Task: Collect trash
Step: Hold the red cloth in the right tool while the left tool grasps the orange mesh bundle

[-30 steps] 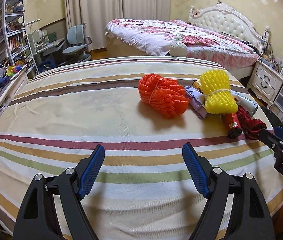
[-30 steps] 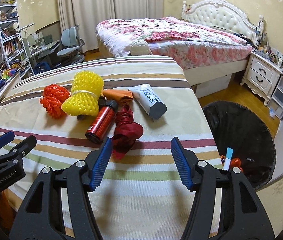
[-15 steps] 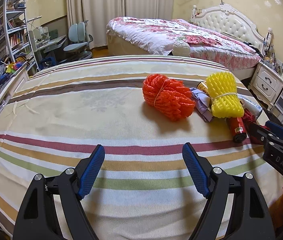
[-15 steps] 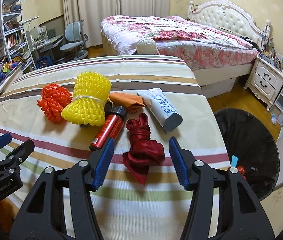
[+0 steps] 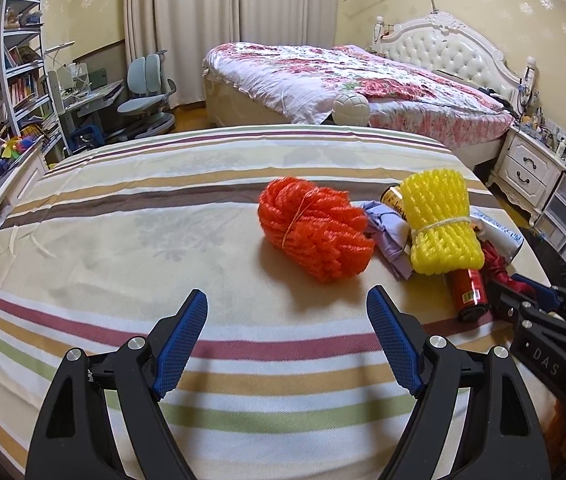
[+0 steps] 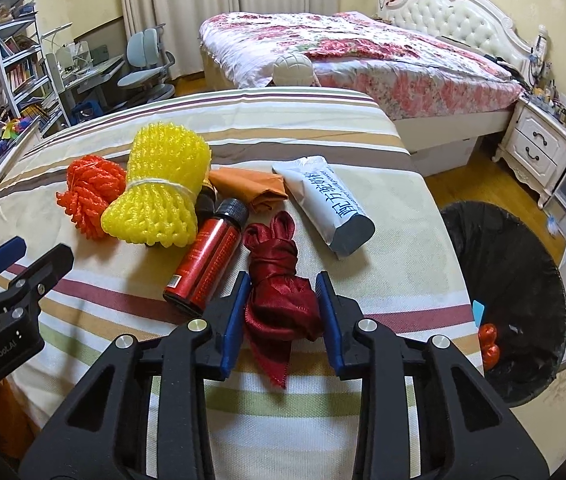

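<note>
Trash lies on a striped tablecloth [image 5: 123,248]: an orange foam net bundle [image 5: 315,232], a yellow foam net bundle [image 6: 159,196], a red bottle [image 6: 207,256], a dark red ribbon wad [image 6: 279,284], a white tube [image 6: 327,204], an orange cloth [image 6: 251,188] and a purple scrap [image 5: 387,236]. My right gripper [image 6: 283,300] has its blue pads on both sides of the ribbon wad, closed in against it. My left gripper [image 5: 287,320] is open and empty, short of the orange bundle.
A black-lined trash bin [image 6: 523,264] stands on the floor right of the table, with orange bits inside. A bed [image 5: 343,80], a nightstand [image 5: 527,168] and a desk with a chair [image 5: 143,96] lie beyond the table.
My right gripper moved forward over the ribbon wad and its jaws narrowed around it. My left gripper drifted slightly forward and stayed open.
</note>
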### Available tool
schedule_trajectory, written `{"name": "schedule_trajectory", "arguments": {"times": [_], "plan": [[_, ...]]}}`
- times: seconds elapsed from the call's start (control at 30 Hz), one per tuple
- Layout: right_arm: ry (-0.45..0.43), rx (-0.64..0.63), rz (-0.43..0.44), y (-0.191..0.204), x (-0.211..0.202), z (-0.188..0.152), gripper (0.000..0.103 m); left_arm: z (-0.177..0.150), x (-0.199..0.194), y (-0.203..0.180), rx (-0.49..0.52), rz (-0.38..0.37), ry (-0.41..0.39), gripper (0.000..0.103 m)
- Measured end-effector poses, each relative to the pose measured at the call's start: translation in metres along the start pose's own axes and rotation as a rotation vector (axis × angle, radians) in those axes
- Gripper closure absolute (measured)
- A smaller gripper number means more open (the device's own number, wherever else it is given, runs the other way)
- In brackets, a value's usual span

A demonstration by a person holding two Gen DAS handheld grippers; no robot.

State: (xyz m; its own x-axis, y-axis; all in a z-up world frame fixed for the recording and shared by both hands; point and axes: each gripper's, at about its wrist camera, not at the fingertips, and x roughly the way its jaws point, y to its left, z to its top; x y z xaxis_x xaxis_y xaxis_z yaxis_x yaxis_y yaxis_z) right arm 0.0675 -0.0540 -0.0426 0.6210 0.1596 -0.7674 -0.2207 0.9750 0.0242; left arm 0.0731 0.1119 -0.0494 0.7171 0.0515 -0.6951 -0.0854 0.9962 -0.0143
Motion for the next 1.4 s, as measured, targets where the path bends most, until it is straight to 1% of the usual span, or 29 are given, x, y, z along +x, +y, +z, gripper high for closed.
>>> {"name": "schedule_trajectory", "arguments": {"times": [0.33, 0.6, 0.67, 0.7, 0.73, 0.77, 0.83, 0.9, 1.0, 1.07, 1.23, 1.4], "plan": [[0.010, 0.001, 0.008, -0.004, 0.006, 0.003, 0.072, 0.015, 0.014, -0.014, 0.026, 0.016, -0.006, 0.023], [0.010, 0.001, 0.010, -0.004, 0.007, 0.004, 0.072, 0.025, 0.028, -0.013, 0.013, 0.035, 0.017, 0.023], [0.010, 0.001, 0.010, -0.004, 0.007, 0.004, 0.072, 0.025, 0.030, -0.012, 0.007, 0.025, 0.025, 0.023], [0.010, 0.002, 0.010, -0.004, 0.007, 0.004, 0.072, 0.025, 0.030, -0.011, 0.004, 0.018, 0.025, 0.028], [0.010, 0.002, 0.011, -0.004, 0.007, 0.004, 0.072, 0.024, 0.030, -0.010, 0.006, 0.010, 0.030, 0.037], [0.010, 0.002, 0.011, -0.004, 0.007, 0.005, 0.072, 0.023, 0.031, -0.010, 0.008, -0.007, 0.040, 0.042], [0.010, 0.001, 0.009, -0.004, 0.006, 0.004, 0.072, 0.020, 0.033, -0.009, 0.006, -0.037, 0.056, 0.056], [0.010, 0.001, 0.010, -0.005, 0.007, 0.004, 0.072, 0.020, 0.031, -0.008, 0.000, -0.054, 0.060, 0.061], [0.010, 0.002, 0.010, -0.005, 0.007, 0.004, 0.072, 0.016, 0.025, -0.006, 0.001, -0.069, 0.052, 0.065], [0.010, 0.000, 0.008, -0.004, 0.007, 0.004, 0.072, 0.012, 0.021, -0.003, 0.007, -0.068, 0.049, 0.066], [0.009, -0.001, 0.008, -0.005, 0.006, 0.004, 0.072, 0.000, 0.008, 0.004, 0.009, -0.071, 0.049, 0.073], [0.010, 0.000, 0.008, -0.005, 0.007, 0.004, 0.072, -0.014, -0.007, 0.014, -0.003, -0.083, 0.060, 0.073]]}}
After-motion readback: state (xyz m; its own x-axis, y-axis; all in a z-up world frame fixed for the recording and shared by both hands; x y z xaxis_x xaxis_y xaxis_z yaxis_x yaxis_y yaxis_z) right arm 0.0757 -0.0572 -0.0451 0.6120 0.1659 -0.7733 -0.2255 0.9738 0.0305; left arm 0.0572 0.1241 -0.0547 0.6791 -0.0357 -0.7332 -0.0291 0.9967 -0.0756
